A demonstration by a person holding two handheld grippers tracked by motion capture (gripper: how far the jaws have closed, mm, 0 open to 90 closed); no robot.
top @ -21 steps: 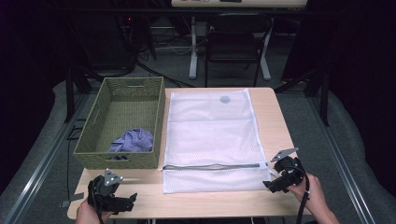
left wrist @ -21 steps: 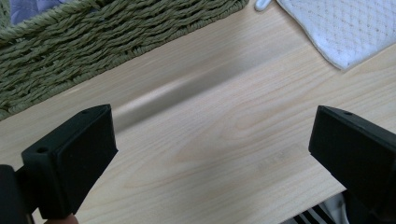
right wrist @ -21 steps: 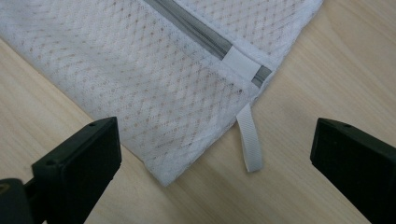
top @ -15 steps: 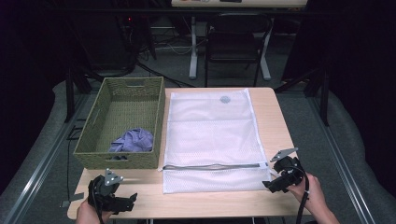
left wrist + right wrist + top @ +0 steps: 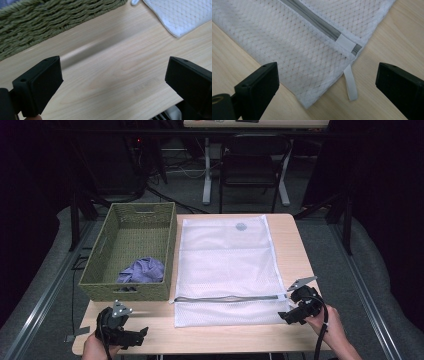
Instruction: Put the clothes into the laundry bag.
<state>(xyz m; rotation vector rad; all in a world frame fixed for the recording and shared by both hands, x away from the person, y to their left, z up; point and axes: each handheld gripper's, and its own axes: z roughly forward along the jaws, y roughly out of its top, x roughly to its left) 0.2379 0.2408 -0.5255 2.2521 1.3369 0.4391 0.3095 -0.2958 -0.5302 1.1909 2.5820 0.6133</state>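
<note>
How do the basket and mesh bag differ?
The basket is green, woven and stands with raised walls; the mesh bag is white, see-through netting lying flat. The basket holds a purple cloth; the bag looks empty, its grey zipper running across near the front. Both sit side by side on the table.

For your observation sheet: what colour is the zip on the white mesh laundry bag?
Grey zip, clearest in the right gripper view.

Beside the white mesh bag [image 5: 227,265], each hand carries a black two-jaw gripper. The left gripper [image 5: 142,333] bears a grey three-cornered plate, and a black cable loops behind it. The right gripper [image 5: 284,315] has the same grey plate and a black cable curving over the bare wrist. The jaws are blocky black pads with small screw holes near their tips.
</note>
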